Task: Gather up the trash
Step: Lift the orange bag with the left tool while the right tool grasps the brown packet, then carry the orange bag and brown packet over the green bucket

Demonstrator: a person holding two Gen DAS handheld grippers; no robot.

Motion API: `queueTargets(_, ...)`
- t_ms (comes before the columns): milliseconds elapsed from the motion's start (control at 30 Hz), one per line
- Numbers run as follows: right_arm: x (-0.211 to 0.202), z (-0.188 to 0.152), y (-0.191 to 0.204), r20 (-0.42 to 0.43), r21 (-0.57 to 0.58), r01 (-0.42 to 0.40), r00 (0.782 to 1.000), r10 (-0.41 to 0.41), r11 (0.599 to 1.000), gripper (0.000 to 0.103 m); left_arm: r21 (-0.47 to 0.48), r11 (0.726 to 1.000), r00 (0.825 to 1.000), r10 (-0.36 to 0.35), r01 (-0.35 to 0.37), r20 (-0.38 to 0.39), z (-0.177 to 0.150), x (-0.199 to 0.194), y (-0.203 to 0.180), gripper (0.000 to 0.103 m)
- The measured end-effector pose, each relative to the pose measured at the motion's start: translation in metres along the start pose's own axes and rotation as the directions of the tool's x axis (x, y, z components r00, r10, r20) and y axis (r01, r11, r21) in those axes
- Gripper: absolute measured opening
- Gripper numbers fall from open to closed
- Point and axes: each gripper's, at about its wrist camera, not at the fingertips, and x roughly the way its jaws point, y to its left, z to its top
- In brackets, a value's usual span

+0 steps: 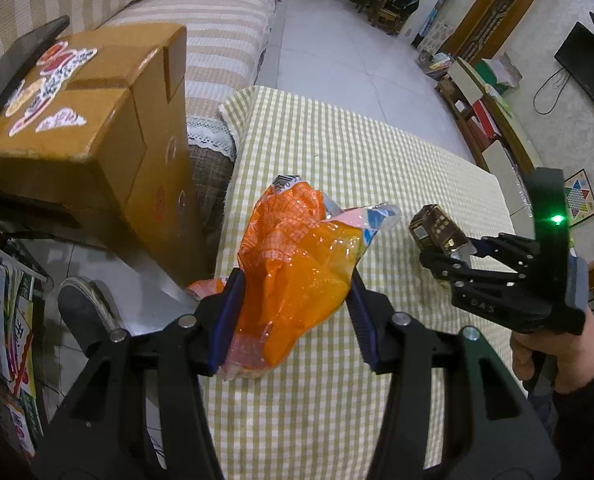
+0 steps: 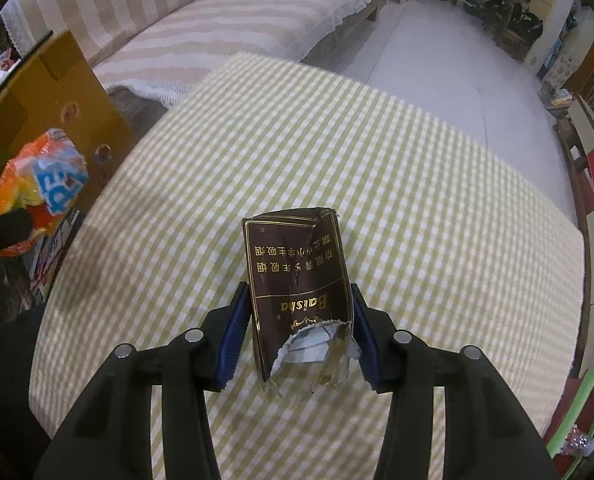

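Note:
My left gripper [image 1: 295, 316] is shut on a crumpled orange plastic snack bag [image 1: 297, 264] and holds it above the left edge of the checked table [image 1: 377, 160]. The bag also shows at the far left of the right wrist view [image 2: 37, 184]. My right gripper [image 2: 301, 324] is shut on a torn dark brown cigarette pack [image 2: 297, 276] with gold lettering, held above the table [image 2: 417, 200]. In the left wrist view the right gripper [image 1: 453, 248] holds that pack [image 1: 433, 228] to the right of the bag.
A cardboard box [image 1: 97, 128] with stickers stands left of the table, its top flaps shut; it also shows in the right wrist view [image 2: 57, 96]. A striped sofa [image 2: 217, 20] lies behind. Shelves [image 1: 485, 112] run along the right. Tiled floor [image 1: 337, 40] lies beyond the table.

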Motion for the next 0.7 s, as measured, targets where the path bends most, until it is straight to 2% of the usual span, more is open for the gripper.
queueTargets(367, -0.073, -0.034, -0.012, 0.09, 0.068, -0.008, 0.996, 0.002, 0.998, 0.046, 0.068, 0.998, 0.999, -0.008, 0.006, 0.031, -0.003, -0.026, -0.037, 0.049)
queueTargets(700, -0.119, -0.069, -0.036, 0.148, 0.136, -0.007, 0.989, -0.013, 0.991, 0.046, 0.131, 0.991, 0.998, -0.02, 0.013, 0.056, -0.013, -0.048, -0.079, 0.048)
